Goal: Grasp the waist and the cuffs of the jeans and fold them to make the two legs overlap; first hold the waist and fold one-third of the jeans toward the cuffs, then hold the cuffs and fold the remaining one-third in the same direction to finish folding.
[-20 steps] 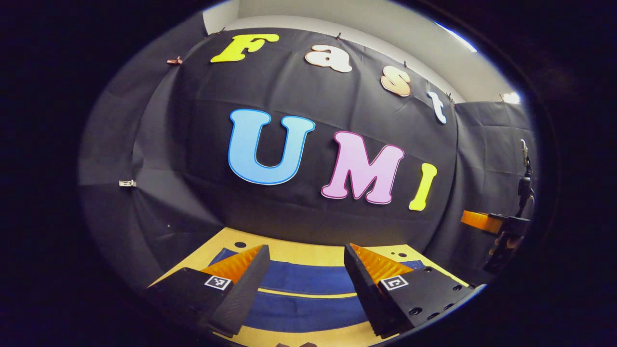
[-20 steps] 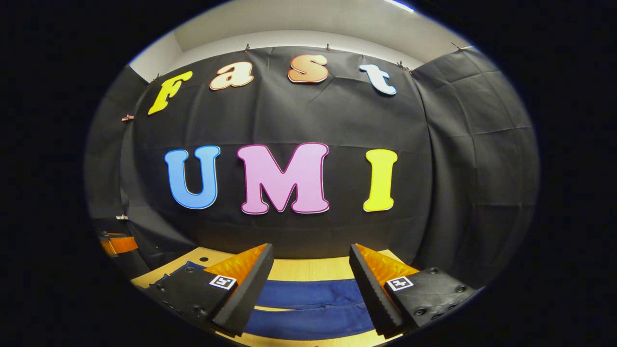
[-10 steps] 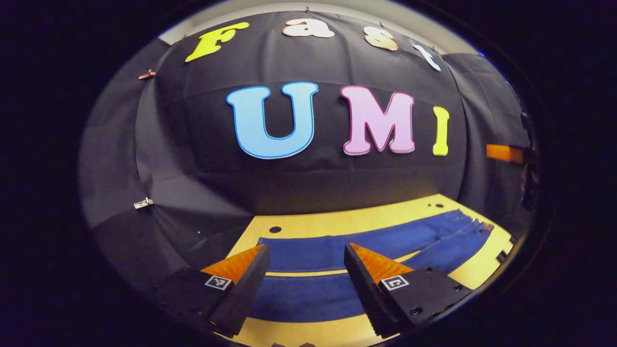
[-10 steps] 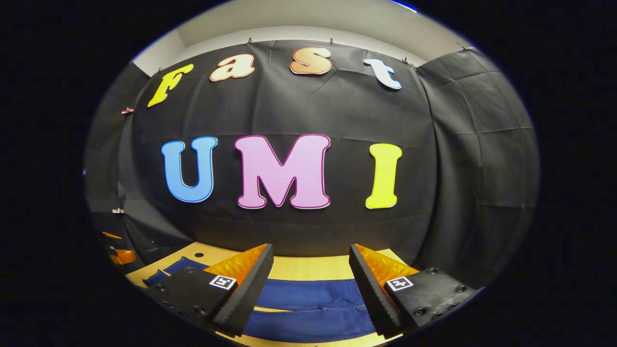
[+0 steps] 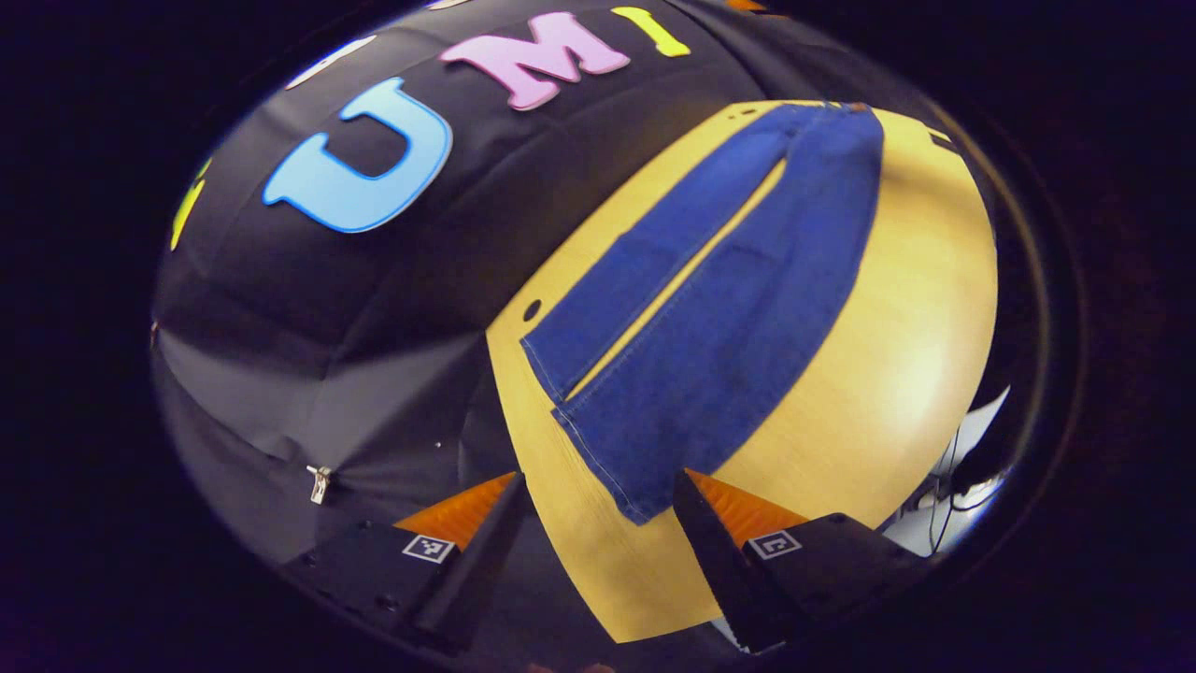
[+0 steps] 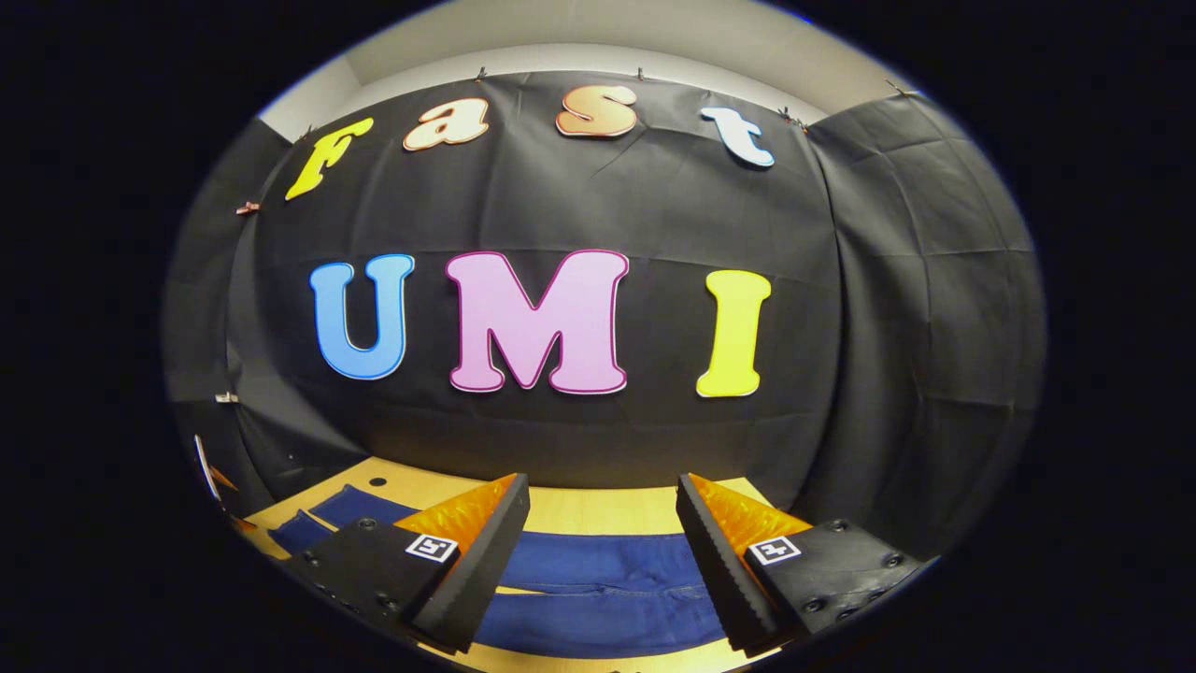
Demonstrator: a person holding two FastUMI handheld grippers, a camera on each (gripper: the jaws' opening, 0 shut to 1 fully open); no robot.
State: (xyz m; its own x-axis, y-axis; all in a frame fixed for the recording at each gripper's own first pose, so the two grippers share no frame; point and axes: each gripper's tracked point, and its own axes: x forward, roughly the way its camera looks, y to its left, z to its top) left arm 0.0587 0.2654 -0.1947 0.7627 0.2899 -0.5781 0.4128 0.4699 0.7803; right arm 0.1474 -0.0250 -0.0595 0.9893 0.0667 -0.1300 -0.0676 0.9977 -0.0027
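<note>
L gripper [image 5: 593,509] wide apart, nothing held, hanging above the near cuff [image 5: 598,458] of the jeans [image 5: 719,318], spread flat w/ both legs side by side on the table [image 5: 897,374]. R gripper [image 6: 603,533] also apart, empty, jeans below.

No legible text or labels.

The dark blue denim jeans [image 5: 719,308] are lying flat and unfolded on the yellow wooden tabletop [image 5: 897,374], legs slightly apart, cuffs nearest.
</note>
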